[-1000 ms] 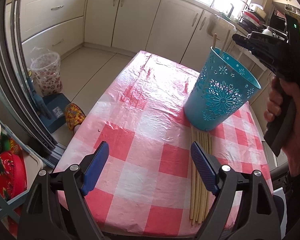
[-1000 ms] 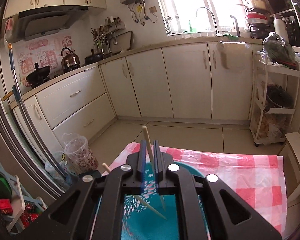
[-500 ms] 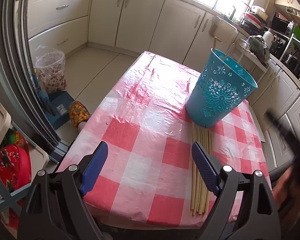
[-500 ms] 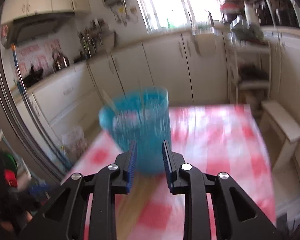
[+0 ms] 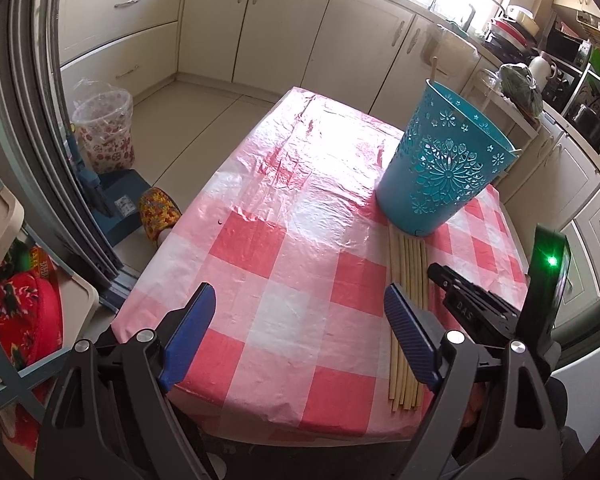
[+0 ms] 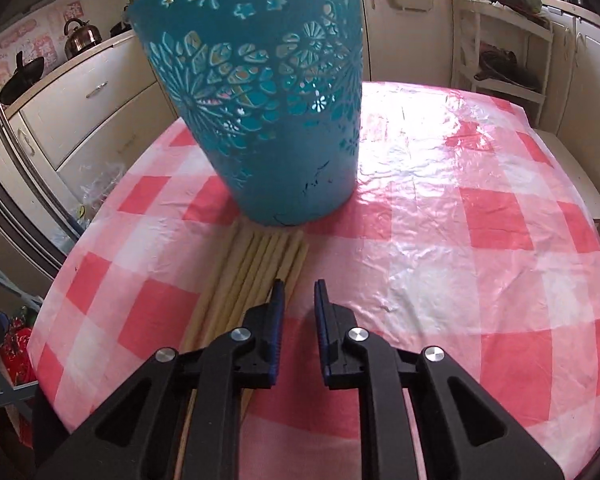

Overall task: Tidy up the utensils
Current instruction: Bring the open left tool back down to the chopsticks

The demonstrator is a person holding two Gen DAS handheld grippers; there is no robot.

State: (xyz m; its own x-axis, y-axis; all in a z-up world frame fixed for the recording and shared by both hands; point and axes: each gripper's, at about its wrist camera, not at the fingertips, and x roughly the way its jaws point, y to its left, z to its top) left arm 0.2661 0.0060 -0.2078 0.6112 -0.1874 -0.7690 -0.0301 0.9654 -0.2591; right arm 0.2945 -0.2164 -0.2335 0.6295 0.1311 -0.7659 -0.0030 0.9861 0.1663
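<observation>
A teal cut-out bucket stands on the red-and-white checked tablecloth, with two chopstick tips showing above its rim. It also fills the top of the right wrist view. A row of several pale wooden chopsticks lies on the cloth in front of it, also seen in the right wrist view. My left gripper is wide open and empty over the near table edge. My right gripper is slightly open and empty, low over the right side of the chopsticks; it shows in the left wrist view.
Cream kitchen cabinets line the far walls. A floral-lined waste bin and a patterned slipper are on the floor left of the table. A white shelf rack stands behind the table.
My right gripper let go of a chopstick in the bucket, opened a little, and came down to the chopsticks lying on the cloth. The left gripper stayed open and barely moved.
</observation>
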